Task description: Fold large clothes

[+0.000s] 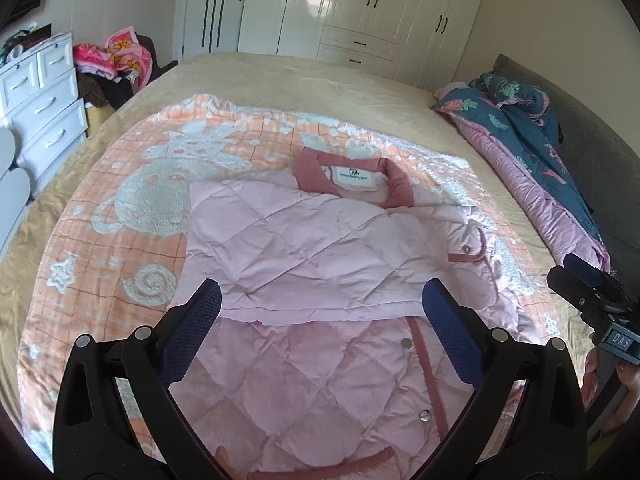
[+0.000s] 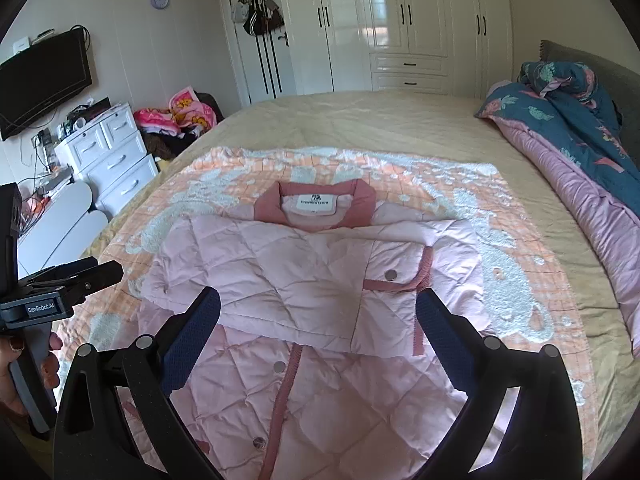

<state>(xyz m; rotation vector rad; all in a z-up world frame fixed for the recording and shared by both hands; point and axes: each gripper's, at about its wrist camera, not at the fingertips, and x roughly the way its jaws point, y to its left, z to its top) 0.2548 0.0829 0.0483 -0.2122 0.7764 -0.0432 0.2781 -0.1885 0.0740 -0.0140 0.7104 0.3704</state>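
Jacket: I see the pink quilted jacket [image 1: 320, 248] lying flat on the orange-and-white blanket [image 1: 132, 208], collar [image 1: 352, 178] away from me, snap front facing up.
Fold state: I read both sleeves as laid across the chest; one cuff [image 2: 400, 276] with a snap sits on the right side.
Left gripper: my left gripper [image 1: 320, 316] hangs above the lower half of the jacket, fingers spread wide, nothing between them.
Right gripper: my right gripper [image 2: 320, 316] hangs over the same area, fingers likewise spread and empty.
Blanket: spread over the beige bed [image 1: 312, 76].
Bedding: a dark floral quilt [image 2: 568, 128] is bunched along the bed's right edge.
Room: white wardrobe [image 2: 400, 20] beyond the bed; white drawers [image 2: 112, 156] to the left.
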